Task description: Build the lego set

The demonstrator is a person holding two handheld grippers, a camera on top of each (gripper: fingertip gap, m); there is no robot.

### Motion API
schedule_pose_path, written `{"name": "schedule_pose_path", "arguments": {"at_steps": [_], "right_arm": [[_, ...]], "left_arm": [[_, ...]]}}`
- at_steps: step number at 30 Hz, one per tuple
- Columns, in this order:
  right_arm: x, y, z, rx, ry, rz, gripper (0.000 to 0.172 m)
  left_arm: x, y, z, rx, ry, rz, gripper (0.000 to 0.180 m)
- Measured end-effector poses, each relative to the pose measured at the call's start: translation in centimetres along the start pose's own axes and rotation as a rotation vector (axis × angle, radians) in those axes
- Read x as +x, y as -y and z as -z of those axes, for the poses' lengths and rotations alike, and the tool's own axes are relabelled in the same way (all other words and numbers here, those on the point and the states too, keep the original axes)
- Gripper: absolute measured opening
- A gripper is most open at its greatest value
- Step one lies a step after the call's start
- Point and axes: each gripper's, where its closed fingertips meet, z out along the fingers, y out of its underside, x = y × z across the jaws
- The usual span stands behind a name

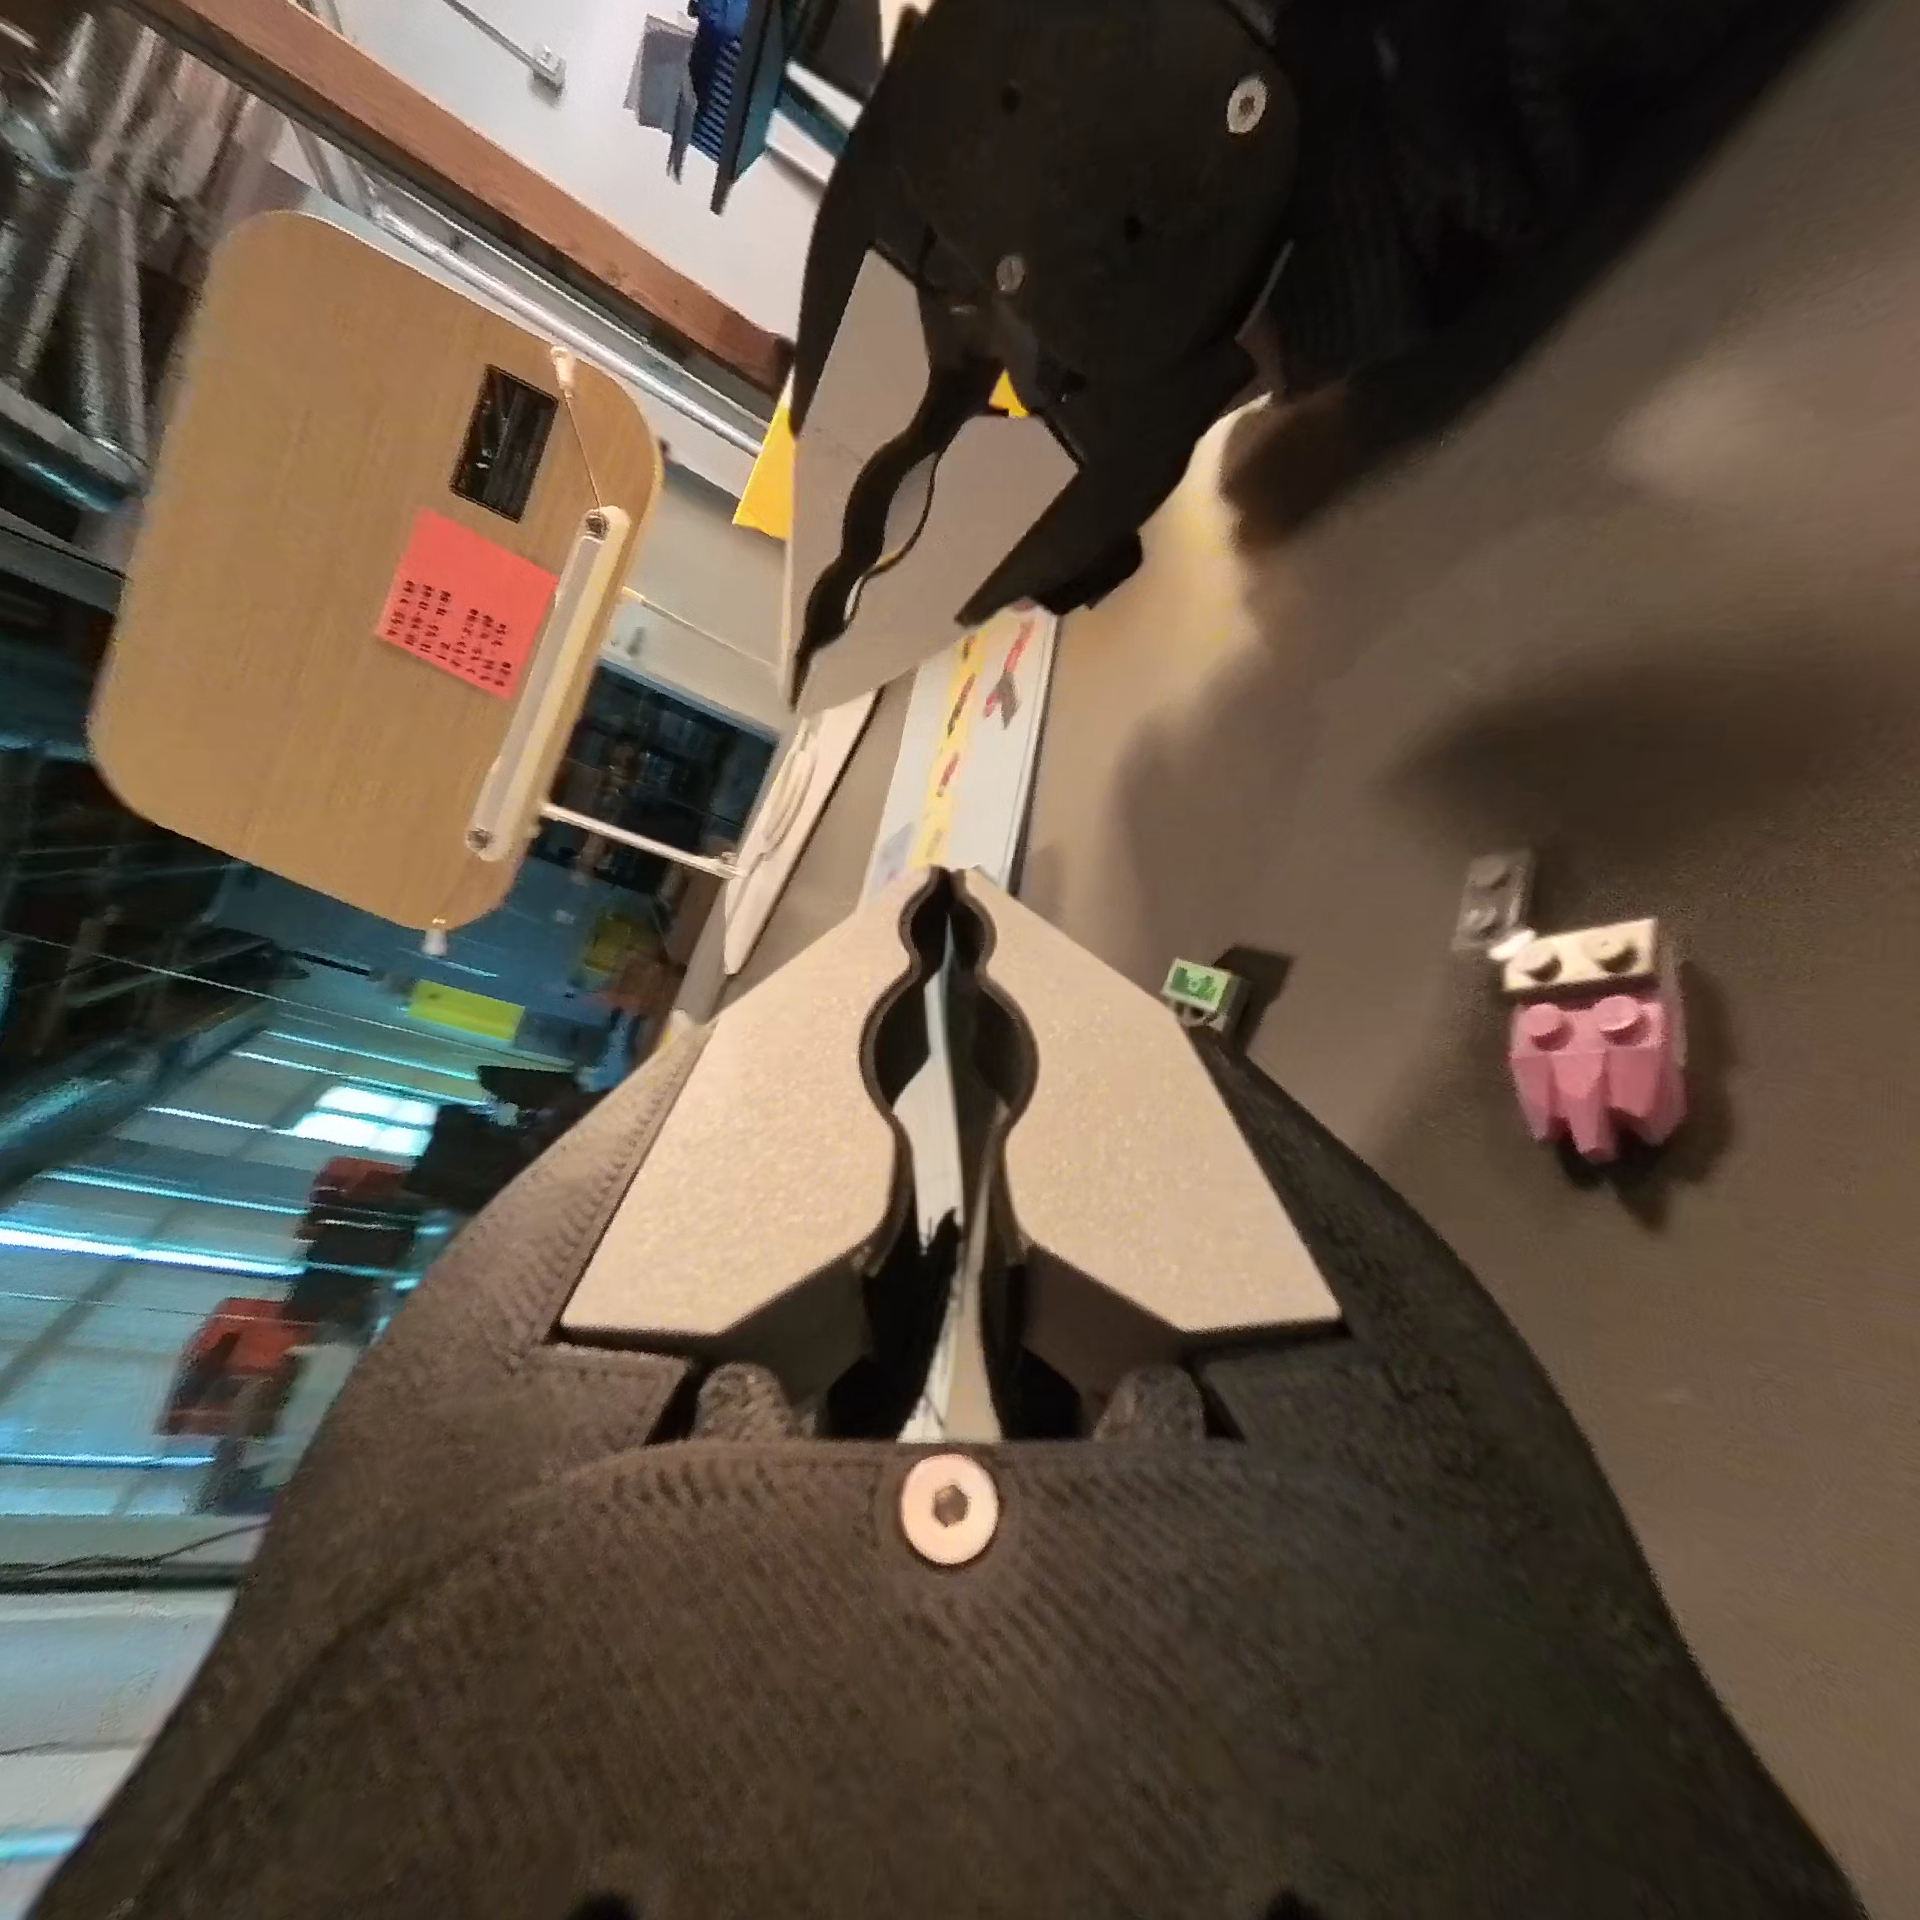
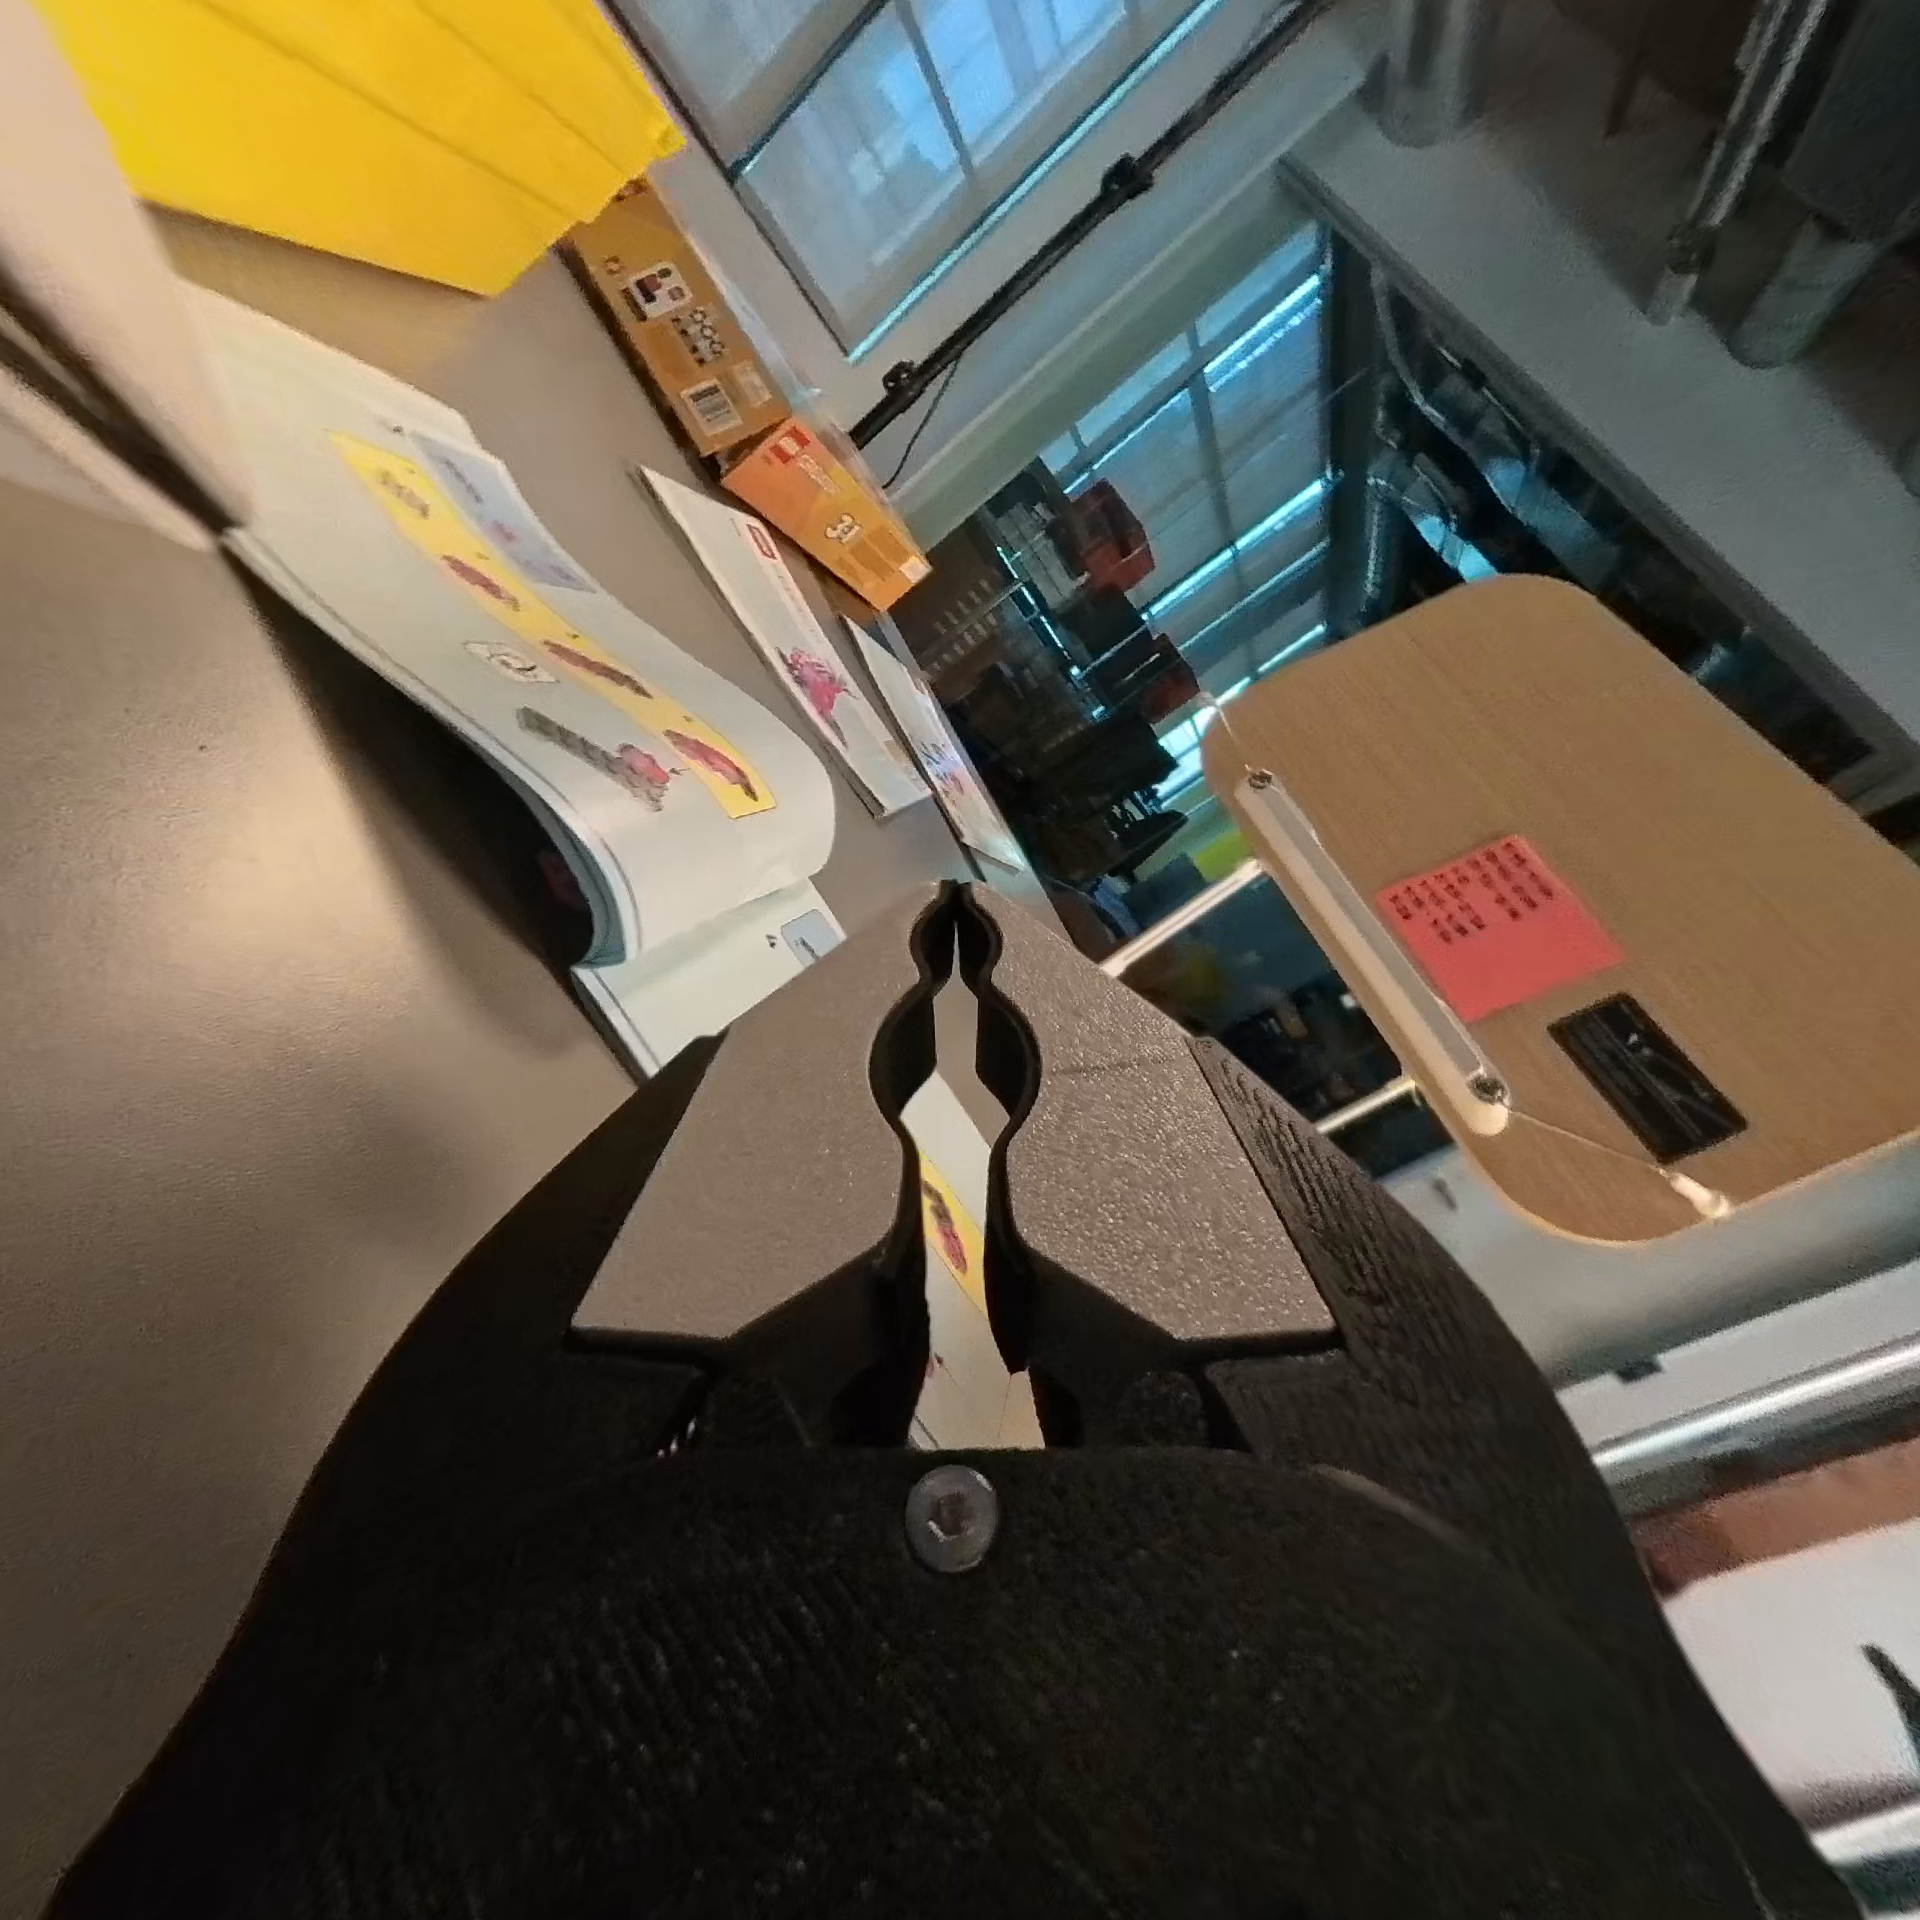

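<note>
The small brick model [image 1: 1595,1049], pink below with a white plate on top, stands alone on the grey table [image 1: 1351,727], well off to one side of both tools, with a little grey piece [image 1: 1496,899] just beside it and a small green-faced block [image 1: 1205,985] nearer the left claw [image 1: 948,883]. That claw is closed, its tips meeting with nothing between them; it hangs above the table and touches nothing. The right claw [image 2: 951,891] is likewise closed and bare, tips together, and in the left wrist view it shows further off, tilted in the air above the open instruction booklet [image 2: 582,665]. The booklet lies flat on the table with one page curling up, nearest the right claw's tips. Beyond it lie two more printed sheets [image 2: 800,665], an orange box [image 2: 831,520] and a brown cardboard box [image 2: 675,312], with a yellow bin [image 2: 364,125] at the table's far edge. A wooden panel [image 2: 1621,883] bearing a red note hangs behind, apart from the table. Both views are tilted and somewhat blurred, so fine detail of the bricks cannot be told. In my judgement, any approach to the pink model would go best with a claw spread first and brought in level, since the piece is small and would tip easily.
</note>
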Motion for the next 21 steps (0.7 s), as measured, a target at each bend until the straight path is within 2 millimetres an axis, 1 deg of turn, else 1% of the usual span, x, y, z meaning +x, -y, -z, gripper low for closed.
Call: {"name": "schedule_pose_path", "arguments": {"at_steps": [2, 5, 8, 9, 10, 11, 12, 14, 15, 16, 17, 18, 19, 21], "right_arm": [[0.6, -0.1, 0.2, 0.003, -0.017, -0.031, 0.000], [0.8, -0.2, 0.3, 0.003, -0.028, -0.042, 0.000], [0.6, 0.0, 0.2, 0.006, -0.022, -0.021, 0.000], [0.5, 0.1, 0.2, 0.007, -0.020, -0.013, 0.000], [0.4, 0.2, 0.2, 0.009, -0.018, -0.006, 0.000], [0.4, 0.3, 0.2, 0.010, -0.019, 0.000, 0.000], [0.4, 0.3, 0.2, 0.010, -0.022, 0.006, 0.000], [0.5, 0.4, 0.3, 0.012, -0.027, 0.007, 0.000], [0.5, 0.3, 0.2, 0.011, -0.026, 0.007, 0.000], [0.4, 0.3, 0.2, 0.009, -0.024, 0.008, 0.000], [0.4, 0.3, 0.2, 0.008, -0.024, 0.009, 0.000], [0.4, 0.3, 0.2, 0.007, -0.024, 0.010, 0.000], [0.4, 0.3, 0.2, 0.006, -0.023, 0.011, 0.000], [0.4, 0.2, 0.2, 0.004, -0.024, 0.012, 0.000]], "left_arm": [[-0.3, 0.8, 0.9, 0.023, -0.049, 0.098, 0.000], [-3.3, 1.4, 3.3, 0.007, -0.044, 0.270, 0.000], [-5.8, 2.2, 6.6, 0.014, -0.089, 0.379, 0.000], [-6.5, 2.0, 7.6, -0.011, -0.108, 0.389, 0.000], [-7.2, 1.2, 8.6, -0.070, -0.121, 0.378, 0.000], [-8.2, -0.3, 9.6, -0.163, -0.114, 0.347, 0.000], [-9.5, -2.3, 10.7, -0.279, -0.091, 0.300, 0.000], [-12.2, -7.4, 13.3, -0.555, -0.074, 0.233, 0.000], [-13.0, -10.2, 14.8, -0.704, -0.113, 0.244, 0.007], [-13.0, -13.0, 16.3, -0.850, -0.194, 0.300, 0.016], [-12.1, -15.3, 17.8, -0.985, -0.323, 0.387, 0.032], [-11.2, -17.1, 19.1, -1.085, -0.456, 0.460, 0.044], [-10.8, -18.7, 20.1, -1.156, -0.553, 0.495, 0.049], [-10.7, -22.0, 21.2, -1.269, -0.663, 0.492, 0.049]]}}
